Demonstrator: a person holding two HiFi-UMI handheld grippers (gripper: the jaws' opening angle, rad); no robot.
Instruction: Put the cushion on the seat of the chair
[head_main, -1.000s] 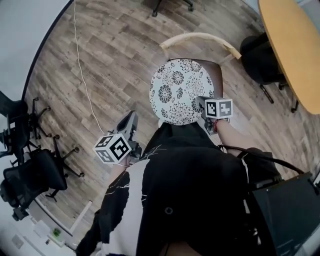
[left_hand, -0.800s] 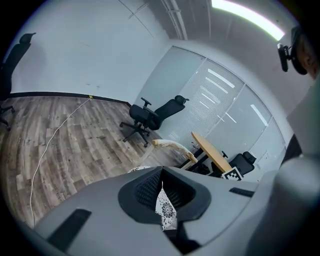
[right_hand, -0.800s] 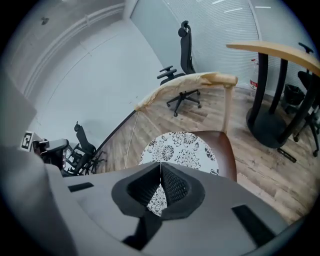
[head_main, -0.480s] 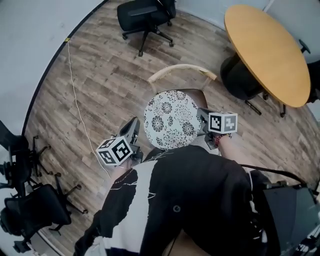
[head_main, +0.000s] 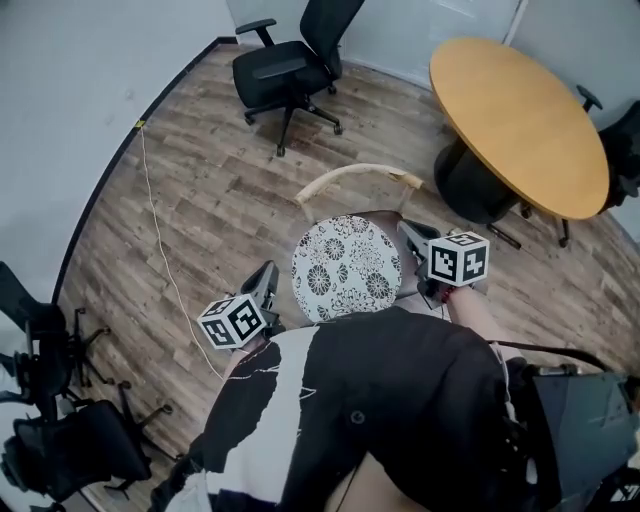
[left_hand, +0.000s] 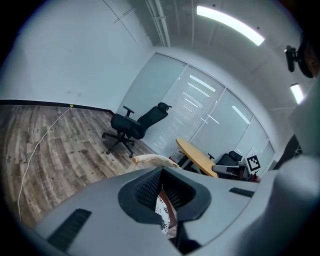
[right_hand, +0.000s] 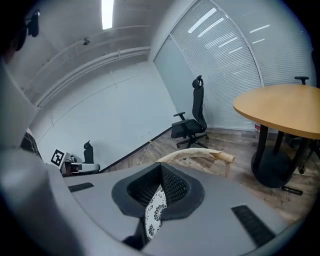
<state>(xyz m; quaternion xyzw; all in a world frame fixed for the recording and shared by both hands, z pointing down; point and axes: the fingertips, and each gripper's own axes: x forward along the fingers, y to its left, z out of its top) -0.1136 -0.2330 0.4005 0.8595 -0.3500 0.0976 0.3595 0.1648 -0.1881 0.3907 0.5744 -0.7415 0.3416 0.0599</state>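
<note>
Fingers (right_hand: 172, 187) on both grippers are closed. Over the wooden chair (head_main: 355, 178) (curved backrest) the round floral cushion (head_main: 346, 267) covers its seat — the right gripper (head_main: 408, 234) pinching the cushion's edge, the left gripper (head_main: 267, 272) empty, just beside it.

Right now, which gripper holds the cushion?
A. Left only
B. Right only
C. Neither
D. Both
B: the right gripper is shut on the edge of the cushion, while the head view shows the left gripper beside the cushion with floor between them.
</note>
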